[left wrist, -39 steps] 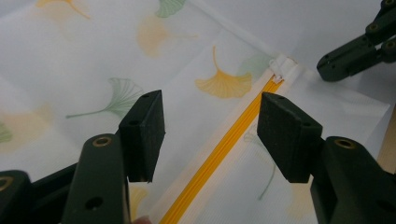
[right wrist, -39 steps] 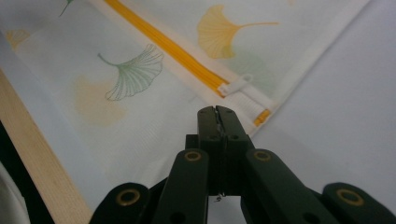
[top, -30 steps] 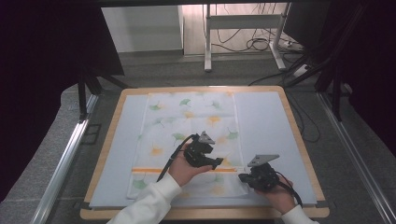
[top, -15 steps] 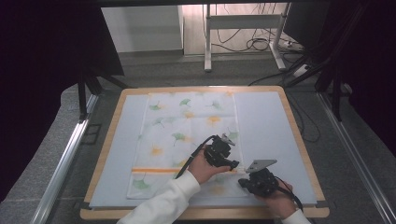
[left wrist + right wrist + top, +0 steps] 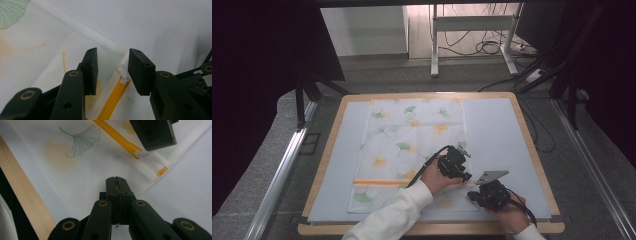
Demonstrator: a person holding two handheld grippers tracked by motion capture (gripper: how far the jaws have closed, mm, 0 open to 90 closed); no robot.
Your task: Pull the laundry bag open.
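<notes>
straddling one zipper pull point(image 5: 123, 72), two grippers work

No text, label, brand, number or sign can be read anywhere; the cloth point(image 5: 412, 150) carries only printed leaf pictures.

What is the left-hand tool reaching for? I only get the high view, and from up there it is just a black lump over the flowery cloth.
Observer: The left tongs stand open around a small white zipper pull at the end of an orange zipper. The pull lies close against one pad.
Operator: And the other tongs, by the near edge?
Observer: The right tongs are shut, with their tips down at the leaf-print bag near its corner. I cannot tell whether any cloth is pinched between them.
</notes>
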